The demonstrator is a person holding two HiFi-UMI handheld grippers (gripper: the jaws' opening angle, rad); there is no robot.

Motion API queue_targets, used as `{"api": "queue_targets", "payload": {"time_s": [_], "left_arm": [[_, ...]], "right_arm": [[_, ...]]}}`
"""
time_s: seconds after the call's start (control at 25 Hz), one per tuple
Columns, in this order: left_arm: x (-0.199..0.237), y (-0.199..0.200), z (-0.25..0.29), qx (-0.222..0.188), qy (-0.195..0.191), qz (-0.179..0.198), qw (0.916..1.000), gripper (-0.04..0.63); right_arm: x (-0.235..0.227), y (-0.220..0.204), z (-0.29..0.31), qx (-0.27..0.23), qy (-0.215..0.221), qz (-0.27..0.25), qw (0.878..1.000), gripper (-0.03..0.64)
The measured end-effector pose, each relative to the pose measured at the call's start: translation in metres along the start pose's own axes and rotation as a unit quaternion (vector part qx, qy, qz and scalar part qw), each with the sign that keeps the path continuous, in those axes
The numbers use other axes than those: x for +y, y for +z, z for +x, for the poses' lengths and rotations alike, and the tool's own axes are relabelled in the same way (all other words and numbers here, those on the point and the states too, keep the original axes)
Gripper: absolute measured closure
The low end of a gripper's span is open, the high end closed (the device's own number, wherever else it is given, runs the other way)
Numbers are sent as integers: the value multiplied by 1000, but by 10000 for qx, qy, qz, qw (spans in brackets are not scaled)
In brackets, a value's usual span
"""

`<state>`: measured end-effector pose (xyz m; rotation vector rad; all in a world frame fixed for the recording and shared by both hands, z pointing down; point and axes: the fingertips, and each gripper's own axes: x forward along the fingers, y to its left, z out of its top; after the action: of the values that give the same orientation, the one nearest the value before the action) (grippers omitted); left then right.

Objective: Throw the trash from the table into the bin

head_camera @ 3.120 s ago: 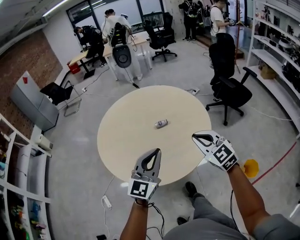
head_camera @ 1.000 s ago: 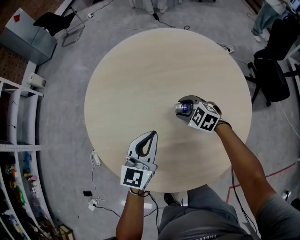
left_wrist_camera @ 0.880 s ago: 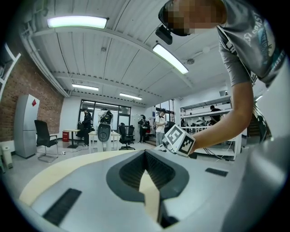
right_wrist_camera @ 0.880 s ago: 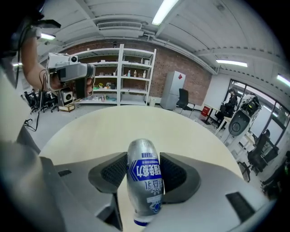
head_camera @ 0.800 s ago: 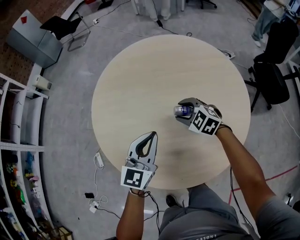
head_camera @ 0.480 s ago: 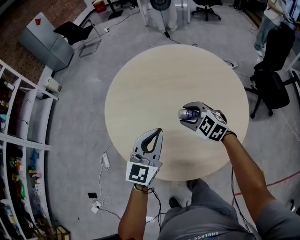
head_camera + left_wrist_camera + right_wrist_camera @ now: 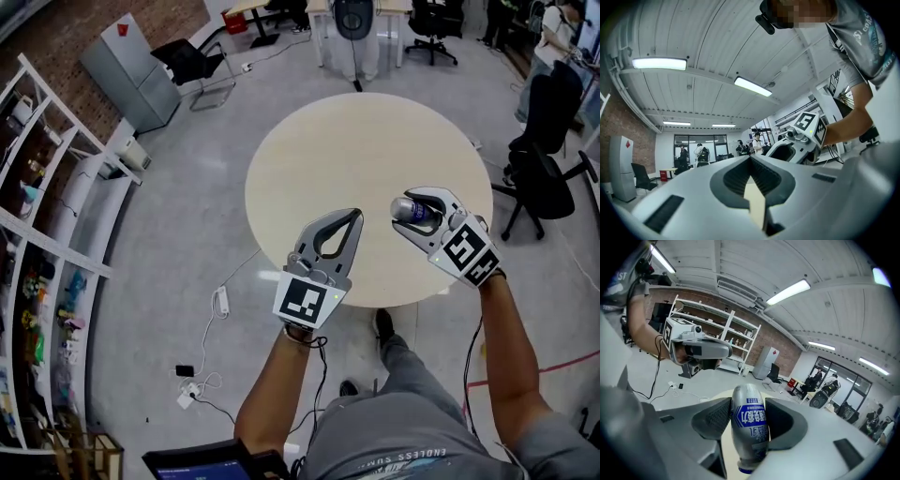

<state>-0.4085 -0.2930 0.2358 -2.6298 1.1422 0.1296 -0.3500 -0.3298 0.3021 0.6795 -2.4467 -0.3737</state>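
Observation:
A small silver bottle with a blue label (image 7: 410, 209) (image 7: 749, 425) is clamped crosswise between the jaws of my right gripper (image 7: 405, 211) (image 7: 749, 401), lifted above the near right part of the round beige table (image 7: 347, 150). My left gripper (image 7: 353, 216) (image 7: 751, 157) hovers beside it over the table's near edge, jaws shut with tips touching and nothing held. Each gripper shows in the other's view: the right gripper (image 7: 797, 143), the left gripper (image 7: 701, 350). A tall grey bin with a red mark (image 7: 131, 70) stands on the floor far left of the table.
White shelving (image 7: 37, 187) curves along the left wall. A black office chair (image 7: 548, 178) stands right of the table. A power strip and cables (image 7: 222, 302) lie on the floor to the table's left. People and desks fill the back of the room.
The right gripper took the bottle off the table and lifted it. Both grippers rose, and the view swung so the grey bin and shelves show more at left.

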Motion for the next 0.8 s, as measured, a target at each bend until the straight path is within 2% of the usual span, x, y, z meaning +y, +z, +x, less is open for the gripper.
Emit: {"api": "queue_targets", "payload": {"time_s": [0.2, 0.4, 0.6, 0.8], "left_arm": [[-45, 46, -25, -432, -314, -141, 9985, 561], [-124, 84, 2, -694, -1016, -205, 9922, 561], [-208, 102, 45, -762, -1734, -328, 9813, 561], [-311, 98, 107, -712, -2378, -492, 9675, 561]], "right_arm": [[40, 33, -77, -122, -598, 45, 9981, 394], [50, 28, -176, -28, -1277, 181, 9916, 394], [39, -9, -267, 127, -1949, 459, 9797, 394], [24, -82, -364, 289, -2480, 837, 9647, 394]]}}
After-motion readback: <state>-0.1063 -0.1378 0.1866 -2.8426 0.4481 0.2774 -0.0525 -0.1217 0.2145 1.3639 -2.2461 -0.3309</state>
